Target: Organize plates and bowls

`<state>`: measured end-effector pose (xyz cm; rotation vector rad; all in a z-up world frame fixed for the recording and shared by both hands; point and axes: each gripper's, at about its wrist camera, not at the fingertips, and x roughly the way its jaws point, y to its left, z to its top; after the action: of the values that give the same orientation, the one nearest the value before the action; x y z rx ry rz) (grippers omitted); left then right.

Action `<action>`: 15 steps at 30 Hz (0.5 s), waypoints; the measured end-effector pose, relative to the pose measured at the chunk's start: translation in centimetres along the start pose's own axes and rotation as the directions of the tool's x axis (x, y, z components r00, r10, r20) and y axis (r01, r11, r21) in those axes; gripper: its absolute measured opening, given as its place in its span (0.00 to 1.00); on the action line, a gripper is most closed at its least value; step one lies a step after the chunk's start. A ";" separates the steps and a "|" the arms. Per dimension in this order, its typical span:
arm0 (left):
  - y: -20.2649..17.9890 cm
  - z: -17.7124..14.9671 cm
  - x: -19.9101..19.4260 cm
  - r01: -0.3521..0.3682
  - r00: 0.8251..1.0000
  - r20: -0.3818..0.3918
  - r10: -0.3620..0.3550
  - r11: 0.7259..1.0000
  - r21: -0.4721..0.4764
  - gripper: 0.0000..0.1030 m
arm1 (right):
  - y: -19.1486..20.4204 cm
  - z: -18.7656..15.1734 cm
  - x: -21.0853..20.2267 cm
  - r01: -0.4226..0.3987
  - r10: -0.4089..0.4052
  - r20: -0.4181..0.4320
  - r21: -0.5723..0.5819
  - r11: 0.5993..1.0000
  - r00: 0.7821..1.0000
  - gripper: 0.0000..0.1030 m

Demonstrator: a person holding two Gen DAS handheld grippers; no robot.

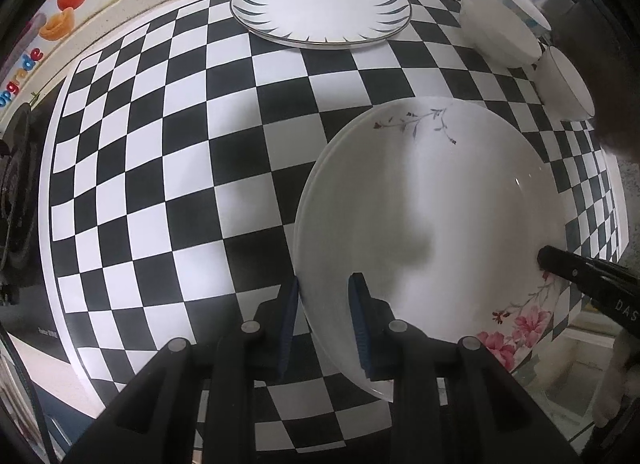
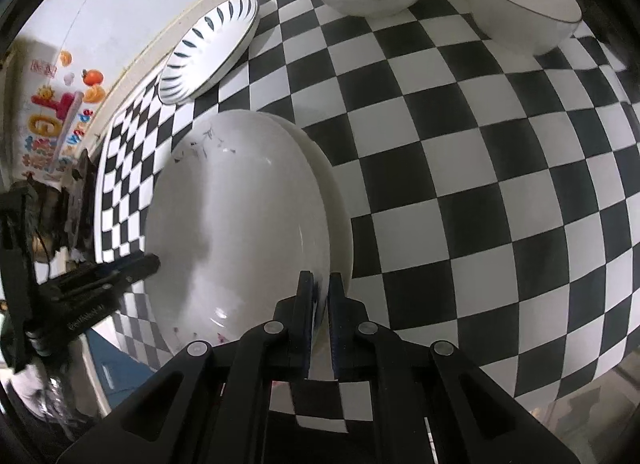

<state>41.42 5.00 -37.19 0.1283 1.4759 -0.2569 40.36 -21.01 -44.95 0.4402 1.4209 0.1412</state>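
Plate (image 1: 440, 224) clamped by both tongs: left tongs (image 1: 326, 320) pinch its left rim, right tongs (image 2: 320, 312) its right (second plate (image 2: 340, 232) directly beneath).

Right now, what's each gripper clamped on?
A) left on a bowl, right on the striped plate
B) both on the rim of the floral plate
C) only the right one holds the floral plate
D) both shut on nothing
B: the left gripper and the right gripper each pinch an opposite edge of the floral plate, above the checkered mat.

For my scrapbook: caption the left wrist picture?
Two grippers hold a floral plate over a checkered mat.
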 end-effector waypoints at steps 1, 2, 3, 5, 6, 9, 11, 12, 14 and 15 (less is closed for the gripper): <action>0.0 0.0 0.0 -0.004 1.000 0.000 0.004 1.000 0.002 0.23 | 0.0 0.0 0.0 0.001 -0.001 0.000 0.003 1.000 1.000 0.08; 0.0 0.0 -0.1 -0.007 1.000 -0.001 0.007 1.000 0.004 0.23 | 0.0 -0.1 0.0 0.003 -0.003 -0.002 0.000 1.000 1.000 0.08; 0.0 0.0 -0.1 -0.007 1.000 -0.001 0.007 1.000 0.004 0.23 | 0.1 -0.1 0.0 0.006 -0.006 -0.004 -0.003 1.000 1.000 0.08; 0.0 -0.1 -0.2 -0.009 1.000 -0.001 0.009 1.000 0.005 0.23 | 0.1 -0.1 0.1 0.010 -0.010 -0.009 0.003 1.000 1.000 0.08; 0.1 -0.1 -0.2 -0.009 1.000 -0.004 0.009 1.000 0.003 0.23 | 0.1 -0.1 0.1 0.012 -0.012 -0.010 0.003 1.000 1.000 0.08; 0.1 -0.3 -0.3 -0.015 1.000 -0.014 0.015 1.000 0.005 0.23 | 0.3 0.1 0.1 0.029 -0.028 -0.017 0.008 1.000 0.999 0.09; 0.4 -0.5 -0.4 -0.014 1.000 -0.021 0.014 1.000 -0.003 0.23 | 0.3 0.1 0.1 0.035 -0.035 -0.021 0.017 0.999 0.999 0.11; 0.3 -0.6 -0.5 -0.014 1.000 -0.021 0.014 1.000 -0.008 0.23 | 0.4 0.1 0.1 0.036 -0.036 -0.024 0.016 0.999 0.999 0.11; -0.1 -0.3 -0.2 -0.012 1.000 -0.023 0.012 1.000 -0.013 0.23 | 0.7 0.2 0.2 0.054 -0.054 -0.030 0.010 0.998 0.998 0.11; -0.1 -0.2 -0.1 -0.011 1.000 -0.025 0.011 1.000 -0.014 0.23 | 0.7 0.3 0.2 0.060 -0.059 -0.030 0.007 0.998 0.998 0.11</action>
<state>41.20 4.97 -37.13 0.1285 1.5008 -0.2367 40.76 -20.35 -44.79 0.4035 1.4630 0.0943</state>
